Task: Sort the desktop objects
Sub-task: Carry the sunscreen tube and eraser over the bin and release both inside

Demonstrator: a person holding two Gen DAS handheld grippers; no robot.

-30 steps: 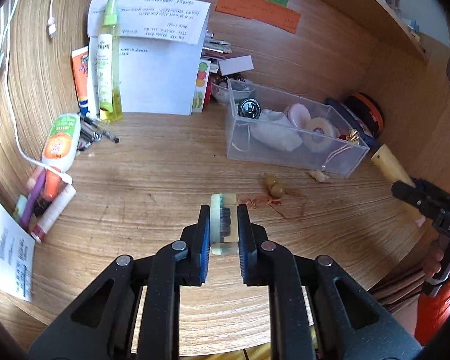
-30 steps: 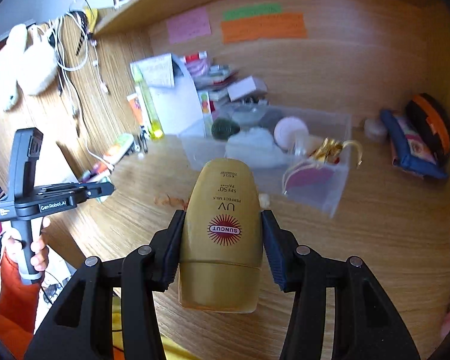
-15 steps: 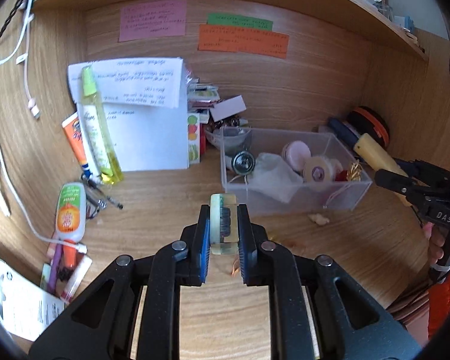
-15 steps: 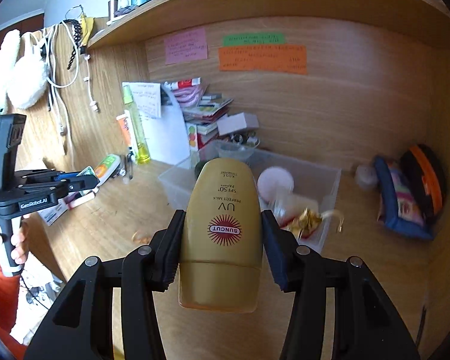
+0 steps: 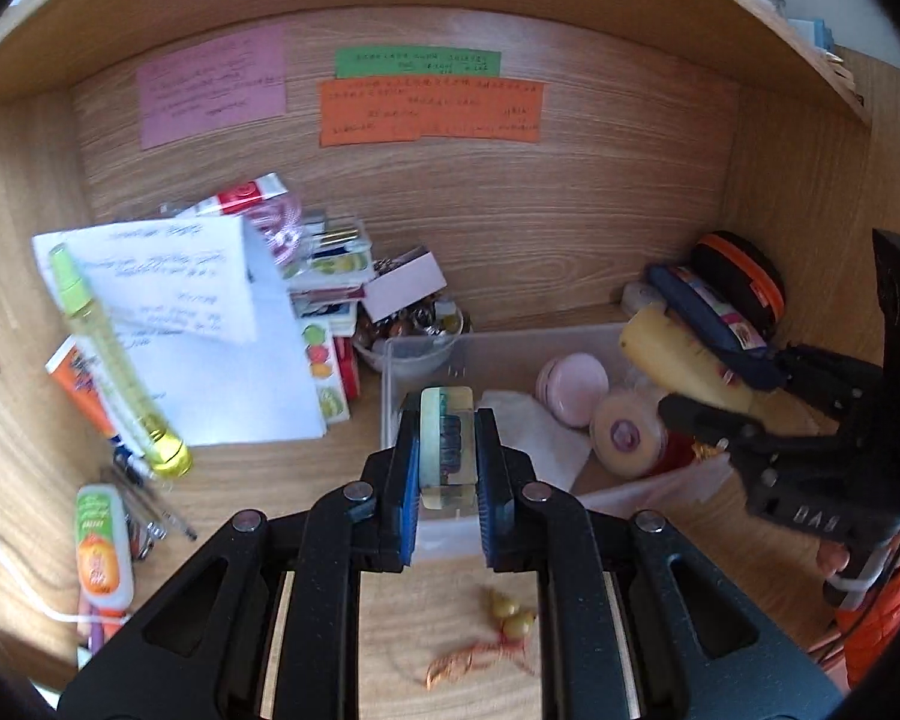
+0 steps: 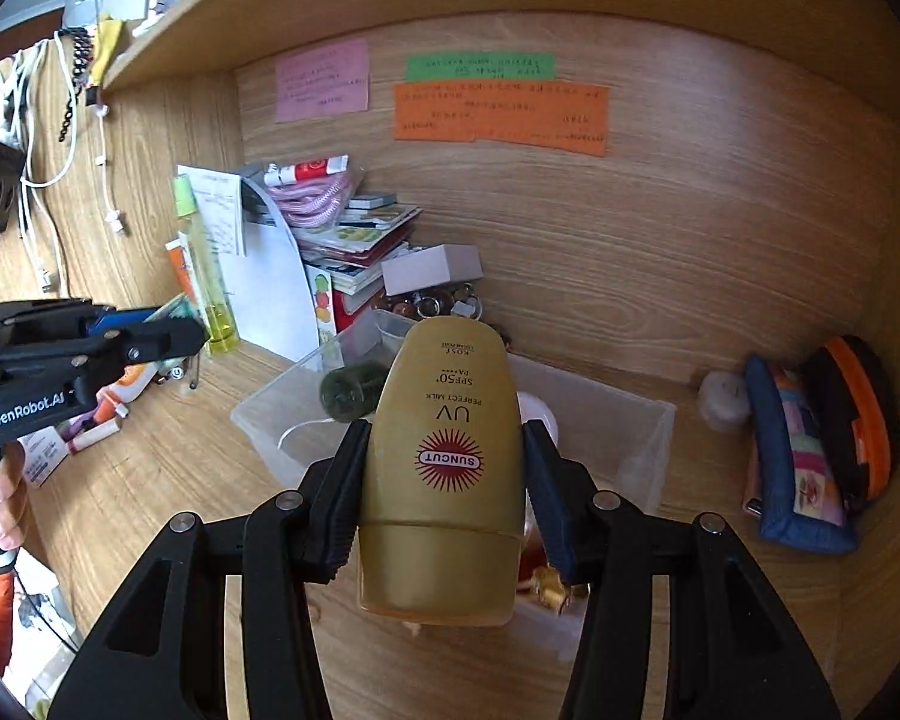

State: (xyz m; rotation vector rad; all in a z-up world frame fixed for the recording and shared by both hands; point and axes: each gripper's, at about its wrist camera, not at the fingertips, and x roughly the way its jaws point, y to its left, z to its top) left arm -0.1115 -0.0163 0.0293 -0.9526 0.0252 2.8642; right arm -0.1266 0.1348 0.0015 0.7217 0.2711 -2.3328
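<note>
Sorting looks partway done: the clear bin (image 5: 390,360) already holds several items, while the left tongs (image 5: 448,450) grip a small translucent block (image 5: 447,420) and the right tongs (image 6: 444,480) clamp a sunscreen bottle (image 6: 444,456), both over the bin, a gold charm (image 5: 510,618) left on the desk (image 5: 270,480) before it.

Left tool (image 5: 448,450) pads clamped tight on something small, held level, pointing forward. Right tool (image 6: 441,480) spread wider, gripping something broad between both pads. Bare fingers (image 6: 0,501) wrap left handle; right hand (image 5: 837,558) partly visible.
</note>
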